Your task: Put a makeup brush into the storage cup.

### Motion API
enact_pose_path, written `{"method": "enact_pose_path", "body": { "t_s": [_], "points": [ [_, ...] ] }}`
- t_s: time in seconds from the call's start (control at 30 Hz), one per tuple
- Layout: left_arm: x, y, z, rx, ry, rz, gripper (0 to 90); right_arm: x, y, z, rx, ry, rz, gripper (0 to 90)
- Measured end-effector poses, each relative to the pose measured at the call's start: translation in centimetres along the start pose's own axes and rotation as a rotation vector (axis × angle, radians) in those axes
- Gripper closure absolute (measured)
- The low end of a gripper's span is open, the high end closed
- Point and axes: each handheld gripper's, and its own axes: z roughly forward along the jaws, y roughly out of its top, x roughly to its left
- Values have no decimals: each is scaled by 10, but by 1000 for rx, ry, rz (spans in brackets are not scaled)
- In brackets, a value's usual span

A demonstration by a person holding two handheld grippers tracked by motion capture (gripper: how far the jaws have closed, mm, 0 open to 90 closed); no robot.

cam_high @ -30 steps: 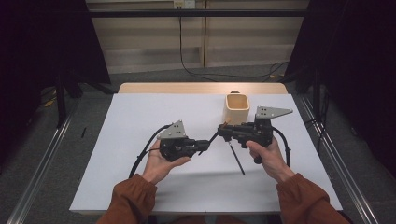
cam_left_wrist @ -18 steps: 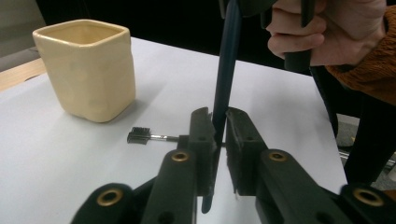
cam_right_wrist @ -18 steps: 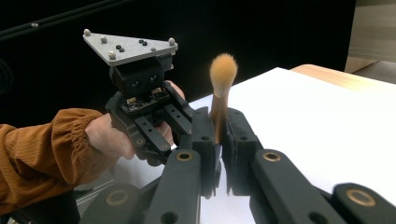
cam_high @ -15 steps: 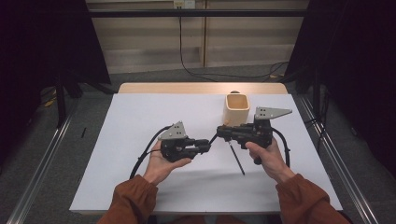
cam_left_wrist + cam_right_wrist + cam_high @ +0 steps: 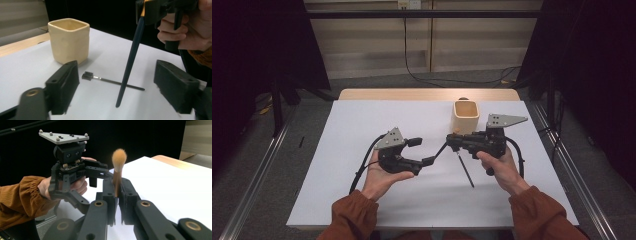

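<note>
We saw the right gripper (image 5: 454,142) clamped on a makeup brush with an orange bristle tuft and dark tapered handle (image 5: 117,167); in the right gripper view its two black jaws pressed together on the ferrule, with the tuft standing upright above them. In the left gripper view the brush's handle (image 5: 130,62) slanted down from that gripper, its tip just above or touching the white table cover (image 5: 30,67); we could not tell which.

The left gripper (image 5: 422,151) rested in the person's upturned left hand (image 5: 382,177), its jaws spread wide apart and holding nothing. In its own view the two black pads framed the scene from either side.

Between those pads, lying flat on the white cover, was a small black spoolie brush with a thin metal neck and slim dark handle (image 5: 110,80), its bristle head pointing toward a cream square-sided ceramic cup (image 5: 68,40). The cup stood upright near the spoolie's head but apart from it. From the high view the cup (image 5: 466,116) sat just beyond the right gripper, toward the table's far edge.
</note>
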Motion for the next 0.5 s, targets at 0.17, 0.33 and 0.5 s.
{"method": "enact_pose_path", "body": {
  "t_s": [0.17, 0.33, 0.5],
  "points": [
    [6, -1, -7, 5, 44, -34, 82, -1, 0, -2, -1, -8, 1, 840],
    [7, -2, -15, 13, 81, -22, 32, -2, 0, -3, -1, -9, 2, 840],
    [6, -6, -22, 26, 136, -16, 30, -5, -1, -2, 11, -16, 14, 840]
  ]
}}
